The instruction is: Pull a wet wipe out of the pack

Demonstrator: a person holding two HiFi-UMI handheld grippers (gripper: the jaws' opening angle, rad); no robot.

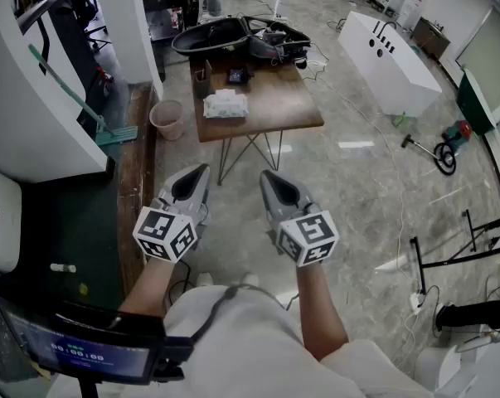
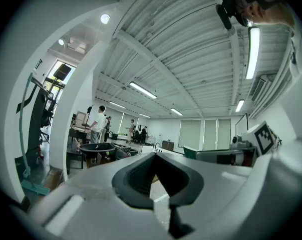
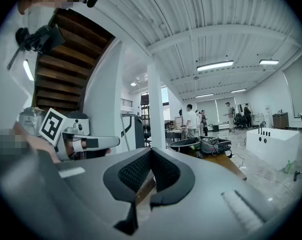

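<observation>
We are standing on a pale glossy floor (image 1: pixel 357 189), looking down past our forearms. A long white box (image 1: pixel 395 60) is lying on the floor at the far right. Ahead, a wooden counter (image 1: pixel 274 106) on thin metal legs is carrying a black tub (image 1: pixel 212 33) and tangled gear at its far end.

We are holding the left tool (image 1: pixel 201 172) and the right tool (image 1: pixel 266 177) level, side by side and apart from each other, short of the counter's near edge. In each gripper view the jaws are meeting at their tips with nothing between them: both closed, both empty.

A pink bucket (image 1: pixel 167 119) is standing on the floor just left of the counter. The white pack of wipes (image 1: pixel 225 104) is lying on the counter near its front left corner, well apart from both tools.
</observation>
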